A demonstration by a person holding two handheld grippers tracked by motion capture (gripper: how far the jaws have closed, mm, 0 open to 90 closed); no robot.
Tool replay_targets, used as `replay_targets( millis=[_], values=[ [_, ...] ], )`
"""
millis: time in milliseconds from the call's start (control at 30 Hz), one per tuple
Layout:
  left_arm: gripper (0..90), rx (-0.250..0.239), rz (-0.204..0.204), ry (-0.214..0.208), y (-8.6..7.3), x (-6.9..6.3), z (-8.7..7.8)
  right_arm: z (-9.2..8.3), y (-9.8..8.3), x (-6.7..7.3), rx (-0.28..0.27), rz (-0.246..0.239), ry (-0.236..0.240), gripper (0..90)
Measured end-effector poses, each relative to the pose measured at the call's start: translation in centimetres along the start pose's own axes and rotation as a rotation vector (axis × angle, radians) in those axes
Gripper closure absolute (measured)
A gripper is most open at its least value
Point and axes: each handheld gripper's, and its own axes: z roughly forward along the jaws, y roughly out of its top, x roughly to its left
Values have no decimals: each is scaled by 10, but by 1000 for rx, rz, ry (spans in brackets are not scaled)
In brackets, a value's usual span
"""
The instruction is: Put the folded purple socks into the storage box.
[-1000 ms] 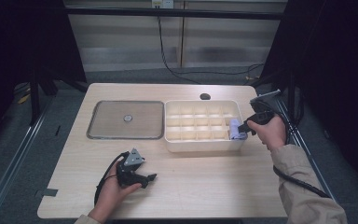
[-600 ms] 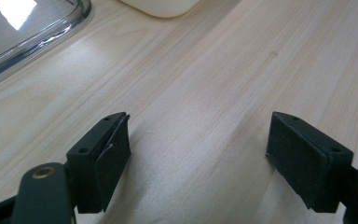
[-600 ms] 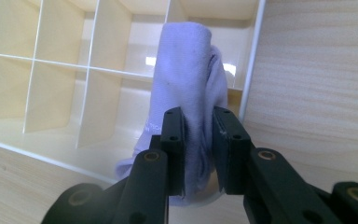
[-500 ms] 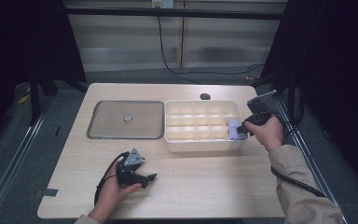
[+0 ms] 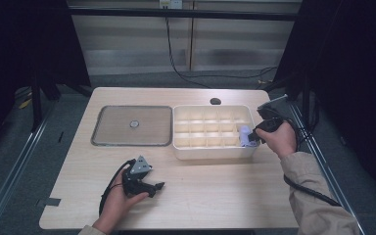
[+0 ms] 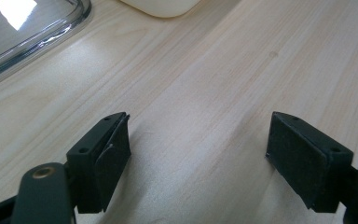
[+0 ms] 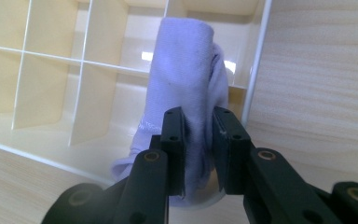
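The right tongs (image 7: 198, 140) are clamped on a soft, rolled-up pale purple cloth (image 7: 186, 88). It looks like a small sock, but that is hard to tell for sure. The two black jaws squeeze the cloth in the middle, and its top end sticks up past them.

The cloth hangs over the cream plastic box with many little square pockets (image 5: 210, 128). In the high view, the cloth (image 5: 245, 135) is at the near right corner of the box, right by its right wall. Its low end seems to dip into the corner pocket, but I cannot tell if it touches the bottom.

Not much has changed in the last second. The right hand (image 5: 279, 139) has stayed in the same spot with the cloth, and the grip is just as tight as before. I think this means the cloth is lined up over its pocket and is about to be let go or pushed down. It is not dropped yet.

The left tongs (image 6: 198, 154) are wide apart and hold nothing. They rest low over the pale wooden worktop (image 5: 215, 191), near the front and to the left. The left hand (image 5: 122, 193) has not moved either.

A flat clear lid with a small round knob (image 5: 132, 125) lies to the left of the box, just beside it.
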Motion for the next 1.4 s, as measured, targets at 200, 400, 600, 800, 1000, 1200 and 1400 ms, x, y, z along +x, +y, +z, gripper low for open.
replay_targets(
  millis=[200, 400, 600, 800, 1000, 1200, 1400],
  values=[
    [209, 0, 0, 0, 0, 0, 0, 0, 0, 1, 4, -11, -14, 756],
    [209, 0, -1, -1, 0, 0, 0, 1, 1, 2, 8, -13, -19, 755],
    [209, -1, -6, -3, 0, 0, 0, 1, 4, 4, 24, -18, -32, 755],
    [209, -1, -5, -1, 0, 0, 0, 2, 5, 6, 35, -23, -44, 754],
    [209, -1, -5, -3, 0, 0, 0, 2, 6, 8, 42, -30, -59, 753],
    [209, 0, -4, 1, 0, 0, 0, 2, 7, 8, 46, -33, -65, 752],
    [209, -1, -7, -2, 0, 0, 0, 2, 8, 9, 52, -32, -65, 752]
  ],
)
